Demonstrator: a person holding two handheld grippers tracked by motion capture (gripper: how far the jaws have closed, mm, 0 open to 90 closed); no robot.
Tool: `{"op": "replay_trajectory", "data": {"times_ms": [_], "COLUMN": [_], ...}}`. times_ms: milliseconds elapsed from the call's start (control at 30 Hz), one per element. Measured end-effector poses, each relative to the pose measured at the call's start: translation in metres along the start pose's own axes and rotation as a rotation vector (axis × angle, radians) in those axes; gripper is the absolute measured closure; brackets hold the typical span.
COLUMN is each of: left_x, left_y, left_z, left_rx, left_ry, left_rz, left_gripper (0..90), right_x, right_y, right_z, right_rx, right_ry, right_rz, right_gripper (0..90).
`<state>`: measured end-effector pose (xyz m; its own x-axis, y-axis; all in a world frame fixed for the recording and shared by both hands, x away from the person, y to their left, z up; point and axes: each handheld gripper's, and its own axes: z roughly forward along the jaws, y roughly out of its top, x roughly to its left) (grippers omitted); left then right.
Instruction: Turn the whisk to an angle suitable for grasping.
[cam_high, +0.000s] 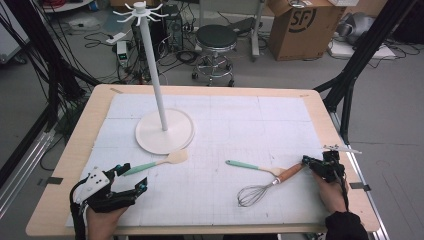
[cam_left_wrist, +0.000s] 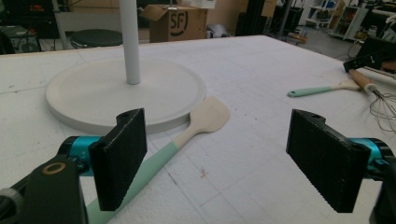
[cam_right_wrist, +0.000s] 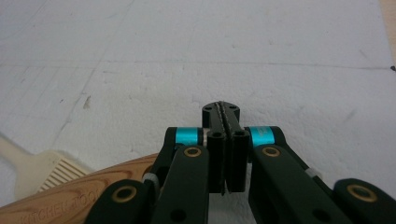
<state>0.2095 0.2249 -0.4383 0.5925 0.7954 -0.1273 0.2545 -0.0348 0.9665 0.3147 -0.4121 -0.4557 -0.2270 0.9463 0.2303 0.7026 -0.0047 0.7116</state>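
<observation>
A spatula (cam_high: 157, 162) with a mint handle and cream blade lies in front of the white hook stand (cam_high: 165, 131). My left gripper (cam_high: 134, 176) rests open at the near left, and in its own view the jaws (cam_left_wrist: 229, 163) stand wide with the spatula's handle (cam_left_wrist: 159, 161) passing under the left one. A wire whisk (cam_high: 260, 191) with a wooden handle lies at the right, crossing a slotted spatula (cam_high: 250, 166). My right gripper (cam_high: 306, 161) sits at the end of that wooden handle, shut with nothing between its pads (cam_right_wrist: 221, 109); the handle (cam_right_wrist: 70, 196) lies beside it.
The stand's tall pole (cam_high: 155, 75) rises from a round base at the table's middle left. A white gridded mat (cam_high: 240, 120) covers the wooden table. Beyond the far edge are a stool (cam_high: 216, 37), a cardboard box (cam_high: 300, 25) and cables.
</observation>
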Motion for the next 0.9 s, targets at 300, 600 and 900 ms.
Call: {"op": "replay_trajectory", "data": {"times_ms": [300,600,900], "left_x": [0.0,-0.001,-0.002], "left_y": [0.0,0.001,0.001], "left_z": [-0.001,-0.001,-0.002], "left_rx": [0.002,-0.002,-0.008], "left_ry": [0.004,0.003,-0.001], "left_rz": [0.004,0.004,0.008], "left_gripper": [20.9,20.9,21.0], "right_x": [0.005,0.014,0.024], "right_y": [-0.009,-0.019,-0.026], "right_z": [-0.008,-0.016,-0.021], "right_rx": [0.001,0.004,0.011], "right_ry": [0.005,0.013,0.011], "right_rz": [0.003,0.004,0.012], "right_gripper": [89.7,89.7,89.7]}}
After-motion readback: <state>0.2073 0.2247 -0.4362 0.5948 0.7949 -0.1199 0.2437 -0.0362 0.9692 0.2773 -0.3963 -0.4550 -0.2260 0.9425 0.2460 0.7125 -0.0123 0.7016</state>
